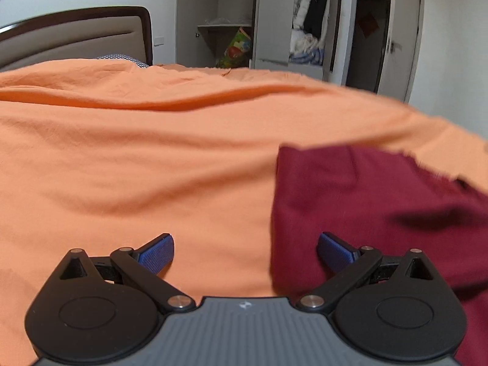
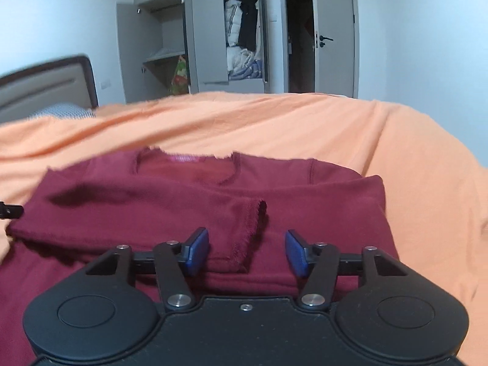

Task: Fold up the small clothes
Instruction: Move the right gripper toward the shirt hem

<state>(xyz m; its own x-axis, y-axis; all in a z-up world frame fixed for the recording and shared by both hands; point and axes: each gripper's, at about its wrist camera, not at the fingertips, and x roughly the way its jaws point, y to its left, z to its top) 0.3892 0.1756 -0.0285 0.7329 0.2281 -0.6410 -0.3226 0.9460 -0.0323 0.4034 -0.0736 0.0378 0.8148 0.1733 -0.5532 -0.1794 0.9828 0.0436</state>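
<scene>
A dark red long-sleeved top (image 2: pixel 189 201) lies on the orange bedsheet (image 2: pixel 305 128), neckline away from me, both sleeves folded across its chest. The cuff (image 2: pixel 259 222) of one sleeve ends just ahead of my right gripper (image 2: pixel 247 251), which hangs open over the garment's lower part with nothing between its blue pads (image 2: pixel 198 250). In the left wrist view the same red top (image 1: pixel 366 207) fills the right side. My left gripper (image 1: pixel 245 254) is open wide at the top's left edge, one pad over the sheet (image 1: pixel 137 167) and the other pad (image 1: pixel 334 253) over the red cloth.
A padded headboard (image 1: pixel 76 36) and a patterned pillow (image 2: pixel 61 111) are at the far left. Beyond the bed stands a grey wardrobe (image 2: pixel 213 30) with open doors and clothes inside, and a doorway (image 2: pixel 300 39) beside it. Bare orange sheet stretches left and right of the top.
</scene>
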